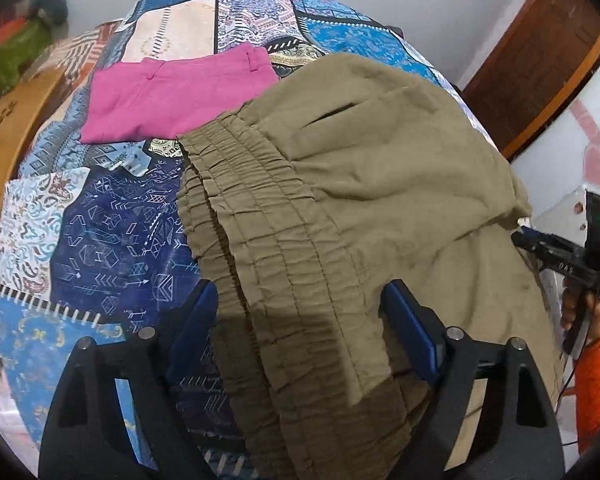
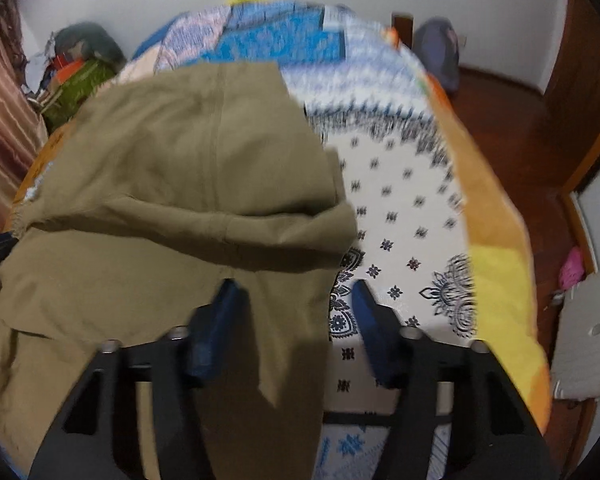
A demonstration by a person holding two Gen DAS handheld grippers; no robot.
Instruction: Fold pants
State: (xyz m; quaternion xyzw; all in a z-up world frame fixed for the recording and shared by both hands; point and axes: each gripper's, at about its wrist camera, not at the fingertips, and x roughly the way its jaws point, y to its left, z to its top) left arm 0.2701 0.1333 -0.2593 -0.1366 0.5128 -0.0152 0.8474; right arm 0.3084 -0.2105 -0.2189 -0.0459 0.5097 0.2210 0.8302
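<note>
The olive pants [image 1: 340, 200] lie on a patchwork bedspread [image 1: 112, 248], bunched w/ one layer thrown back over the other; the elastic gathered waistband [image 1: 252, 216] runs diagonally toward the left wrist cam and passes between the left gripper [image 1: 300, 300]'s blue pads [image 1: 408, 332]; the pads stand wide apart, one each side of the waistband, not pinching it.

In the right wrist view the same pants [image 2: 172, 184] cover the left half of the frame, a thick fold [image 2: 260, 220] rolled across them; a hanging flap of the fabric drops between the right gripper [image 2: 296, 292]'s pads; those too are spread wide, one pad [image 2: 216, 320] against the cloth, the other over the white printed part of the bedspread [image 2: 400, 220]; nothing clamped; this view is motion-blurred.

A folded pink garment [image 1: 172, 100] sits further back on the bed, just beside the olive pants' far edge. From the left cam the right gripper [image 1: 556, 256] shows at the pants' right edge, held by a hand [image 1: 580, 304] in an orange sleeve; a wooden door [image 1: 540, 60] stands behind.
</note>
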